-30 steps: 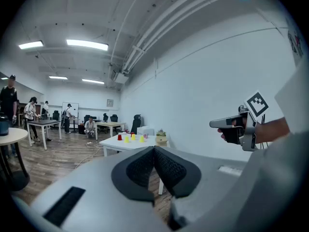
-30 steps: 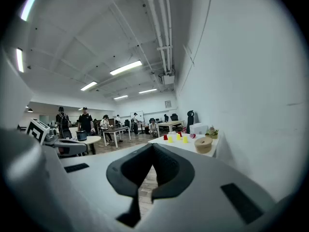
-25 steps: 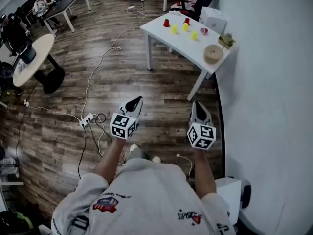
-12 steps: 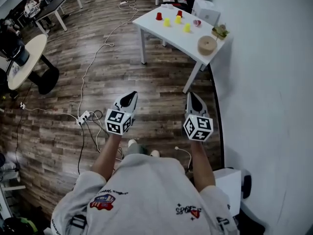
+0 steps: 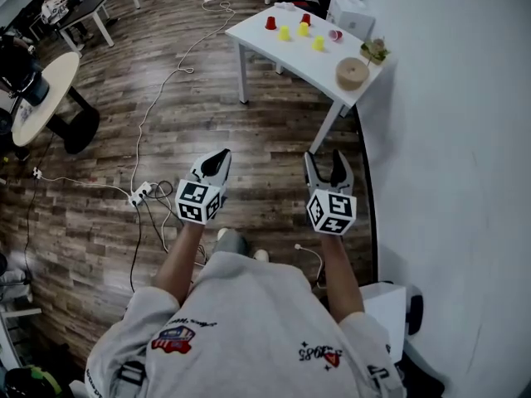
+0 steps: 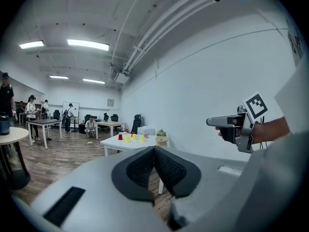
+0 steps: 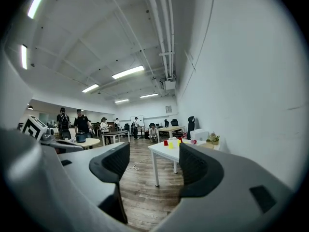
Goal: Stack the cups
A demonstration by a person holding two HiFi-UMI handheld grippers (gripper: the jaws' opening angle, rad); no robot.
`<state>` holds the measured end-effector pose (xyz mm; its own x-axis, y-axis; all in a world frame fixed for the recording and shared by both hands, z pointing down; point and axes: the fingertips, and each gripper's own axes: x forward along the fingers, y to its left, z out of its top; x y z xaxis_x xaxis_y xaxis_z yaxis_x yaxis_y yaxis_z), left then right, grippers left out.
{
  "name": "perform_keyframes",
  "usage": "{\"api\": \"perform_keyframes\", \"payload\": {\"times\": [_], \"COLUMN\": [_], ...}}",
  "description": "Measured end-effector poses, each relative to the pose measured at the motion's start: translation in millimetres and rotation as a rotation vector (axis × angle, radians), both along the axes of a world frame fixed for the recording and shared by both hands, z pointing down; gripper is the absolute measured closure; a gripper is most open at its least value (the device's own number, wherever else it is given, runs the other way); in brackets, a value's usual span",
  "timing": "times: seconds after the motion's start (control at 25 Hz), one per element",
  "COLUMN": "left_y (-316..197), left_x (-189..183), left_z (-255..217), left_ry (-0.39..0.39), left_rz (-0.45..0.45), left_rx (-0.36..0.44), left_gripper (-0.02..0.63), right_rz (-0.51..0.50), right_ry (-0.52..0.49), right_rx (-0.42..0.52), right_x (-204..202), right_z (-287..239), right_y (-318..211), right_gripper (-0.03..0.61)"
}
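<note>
I am looking down at a white worktop (image 5: 274,50) that stands on the wood-plank floor (image 5: 249,131), with its long side along the wall. Near its far end stand a left red cup (image 5: 270,23) and a back red cup (image 5: 306,19). Three yellow cups sit among them, each apart from the others: a left yellow cup (image 5: 284,33), a middle yellow cup (image 5: 304,29) and a right yellow cup (image 5: 319,44). A reddish cup (image 5: 335,35) close to the wall seems to lie on its side. At the near end sits a round tan block (image 5: 352,73), with a small potted plant (image 5: 374,52) just behind it. A white cable (image 5: 170,98) trails across the floor to a power strip (image 5: 143,197).
</note>
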<state>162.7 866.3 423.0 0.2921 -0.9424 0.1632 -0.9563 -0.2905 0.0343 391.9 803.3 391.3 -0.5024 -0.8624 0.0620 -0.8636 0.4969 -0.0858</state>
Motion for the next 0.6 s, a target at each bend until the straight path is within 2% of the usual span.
{"api": "perform_keyframes", "payload": {"times": [0.08,0.36,0.6], "left_y": [-1.3,-26.1,-90.6], "left_x": [-2.8,-24.0,-57.7], "left_z": [4.4,22.6,36.5], "left_ry": [0.001,0.025,0.049], "left_rz": [-0.003,-0.02,-0.018], "left_rx": [-0.009,-0.035,-0.051], "left_gripper": [0.607,0.607,0.607], "right_rz": [0.003,-0.009,-0.002], "right_ry": [0.014,0.023,0.034], "right_rx": [0.006,-0.018,-0.034], "right_x": [-2.4,-24.0,-58.4], "right_z": [1.5,15.6,22.3], "right_y": [-3.4,-29.4,-91.5], "right_gripper": [0.253,0.256,0.259]}}
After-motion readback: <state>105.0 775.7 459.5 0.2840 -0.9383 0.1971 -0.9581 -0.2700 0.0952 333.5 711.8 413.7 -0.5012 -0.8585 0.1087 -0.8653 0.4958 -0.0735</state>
